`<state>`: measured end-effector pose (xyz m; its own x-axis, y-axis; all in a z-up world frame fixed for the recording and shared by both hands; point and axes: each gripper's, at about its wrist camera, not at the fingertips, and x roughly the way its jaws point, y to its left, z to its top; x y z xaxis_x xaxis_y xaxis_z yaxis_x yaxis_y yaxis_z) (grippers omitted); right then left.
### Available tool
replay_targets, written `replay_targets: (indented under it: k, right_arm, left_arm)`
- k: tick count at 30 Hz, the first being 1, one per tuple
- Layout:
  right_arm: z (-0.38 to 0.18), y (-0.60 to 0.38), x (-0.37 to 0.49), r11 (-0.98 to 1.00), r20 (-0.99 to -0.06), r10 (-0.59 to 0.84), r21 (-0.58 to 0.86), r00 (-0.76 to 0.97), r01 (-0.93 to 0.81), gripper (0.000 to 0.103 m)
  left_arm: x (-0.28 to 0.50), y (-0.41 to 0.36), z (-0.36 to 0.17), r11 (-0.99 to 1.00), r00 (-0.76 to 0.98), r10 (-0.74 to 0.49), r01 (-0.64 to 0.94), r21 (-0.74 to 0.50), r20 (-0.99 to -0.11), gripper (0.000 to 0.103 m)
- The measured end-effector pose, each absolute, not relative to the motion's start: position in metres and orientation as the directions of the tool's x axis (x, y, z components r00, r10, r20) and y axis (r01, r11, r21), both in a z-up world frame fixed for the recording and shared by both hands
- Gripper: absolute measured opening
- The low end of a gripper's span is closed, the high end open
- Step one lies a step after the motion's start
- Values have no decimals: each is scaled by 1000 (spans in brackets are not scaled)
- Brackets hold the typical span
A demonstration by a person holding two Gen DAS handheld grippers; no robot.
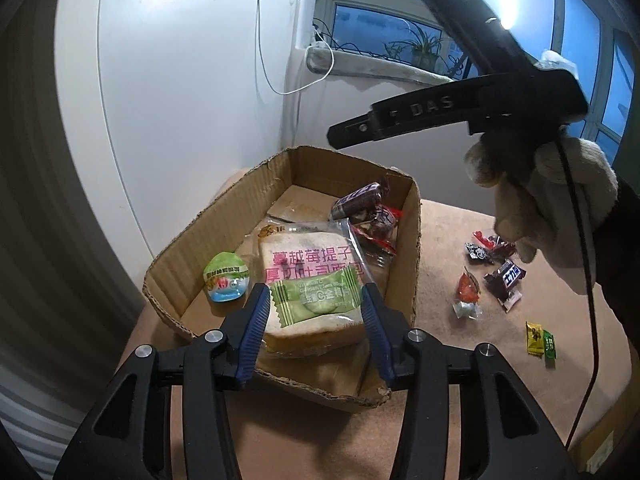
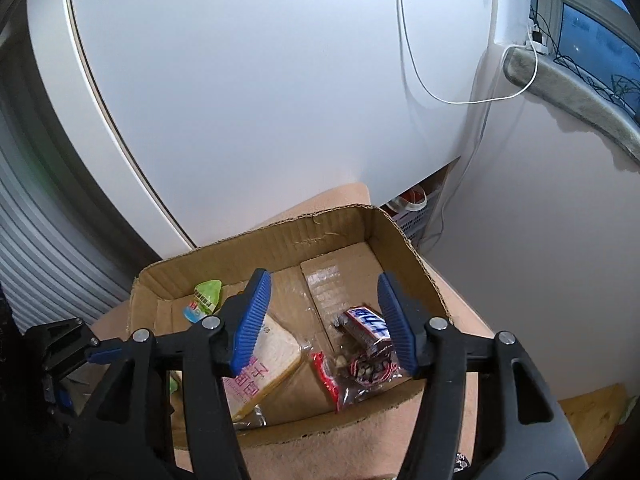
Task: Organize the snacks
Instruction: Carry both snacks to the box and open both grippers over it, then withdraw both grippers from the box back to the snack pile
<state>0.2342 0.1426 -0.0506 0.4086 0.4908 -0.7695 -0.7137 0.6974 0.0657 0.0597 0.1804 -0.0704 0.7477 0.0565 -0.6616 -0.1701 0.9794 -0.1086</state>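
A cardboard box [image 1: 224, 216] holds a wrapped bread slice [image 1: 304, 256], a green round snack [image 1: 227, 282], a chocolate bar [image 1: 356, 200] and a red-edged nut pack [image 1: 376, 228]. My left gripper [image 1: 316, 300] is above the box's near side, its jaws at both ends of a green sachet [image 1: 316, 298] that lies over the bread. My right gripper [image 2: 324, 312] is open and empty above the box [image 2: 320, 232], over the chocolate bar [image 2: 366, 322]. The bread [image 2: 272, 356] and the green snack [image 2: 204, 300] show there too.
Loose candies lie on the tan tabletop right of the box: a dark chocolate bar [image 1: 505, 280], a red sachet [image 1: 468, 292], dark wrapped sweets [image 1: 488, 248], yellow and green candies [image 1: 541, 340]. A white wall stands behind the box. The gloved hand [image 1: 532, 192] holds the right gripper high.
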Motion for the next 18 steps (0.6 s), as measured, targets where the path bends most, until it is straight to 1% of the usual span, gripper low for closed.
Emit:
replay_targets:
  k: [1, 3, 10, 18]
  right_arm:
    - [-50, 141, 234, 700, -769, 491, 68, 410, -710, 58]
    - [-47, 135, 230, 705, -765, 495, 78, 411, -705, 58]
    - [-37, 107, 216, 721, -748, 498, 76, 439, -689, 58]
    - [-24, 69, 195, 744, -727, 497, 77, 473, -664, 58]
  left_arm:
    - [60, 180, -70, 980, 748, 57, -170, -107, -661, 46]
    - [62, 180, -70, 980, 749, 68, -175, -97, -659, 50]
    - [68, 183, -70, 975, 738, 79, -197, -102, -670, 51]
    - [61, 169, -58, 978, 756, 87, -187, -87, -648, 52]
